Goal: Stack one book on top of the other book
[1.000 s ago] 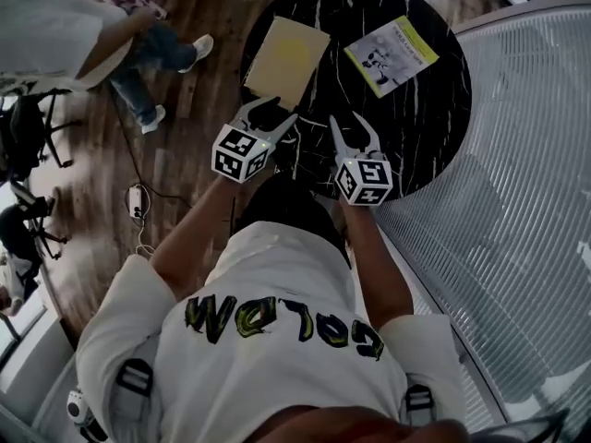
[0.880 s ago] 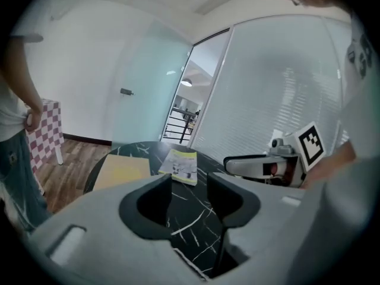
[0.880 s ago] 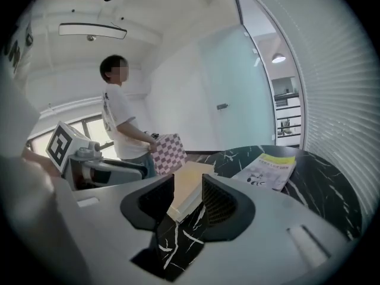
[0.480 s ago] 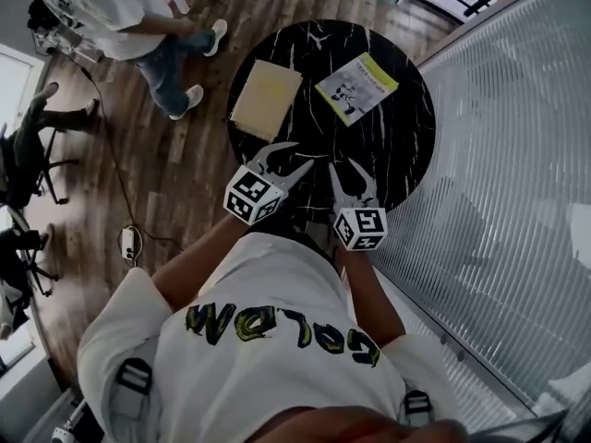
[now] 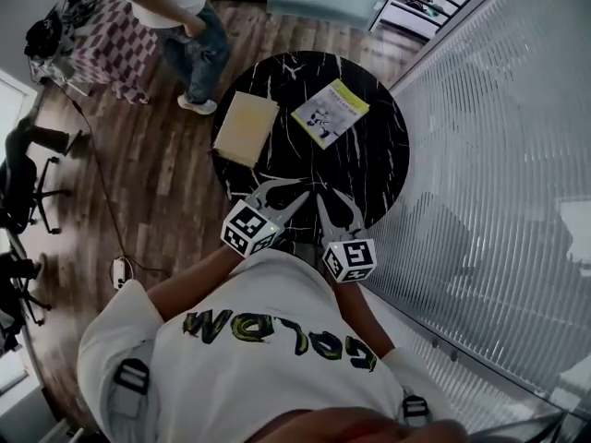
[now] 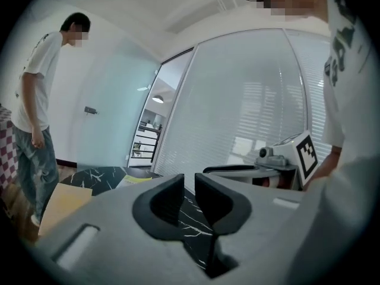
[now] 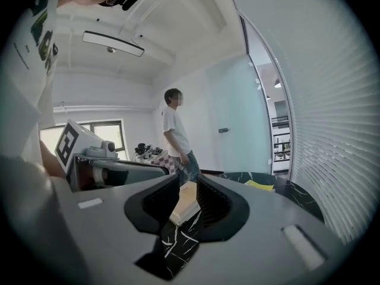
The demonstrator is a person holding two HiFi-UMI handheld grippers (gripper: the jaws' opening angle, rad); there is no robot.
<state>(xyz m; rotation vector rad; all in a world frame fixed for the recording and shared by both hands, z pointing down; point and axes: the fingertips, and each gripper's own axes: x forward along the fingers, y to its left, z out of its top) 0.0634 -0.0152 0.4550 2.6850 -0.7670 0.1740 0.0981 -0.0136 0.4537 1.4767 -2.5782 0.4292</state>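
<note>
The left gripper (image 5: 288,192) and right gripper (image 5: 335,205) had drawn back from the table (image 5: 369,164), jaws closing to a slit, empty. The tan book (image 5: 245,127) and white book (image 5: 330,113) lay apart there. Stacking would likely need reopened jaws on one.

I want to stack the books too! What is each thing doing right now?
Tan book: lying flat, closed, nothing on it.
White-and-yellow book: lying flat, closed, beside it, apart.
Left gripper: jaws just been closing, slightly apart, empty.
Right gripper: jaws just been closing, slightly apart, empty.
</note>
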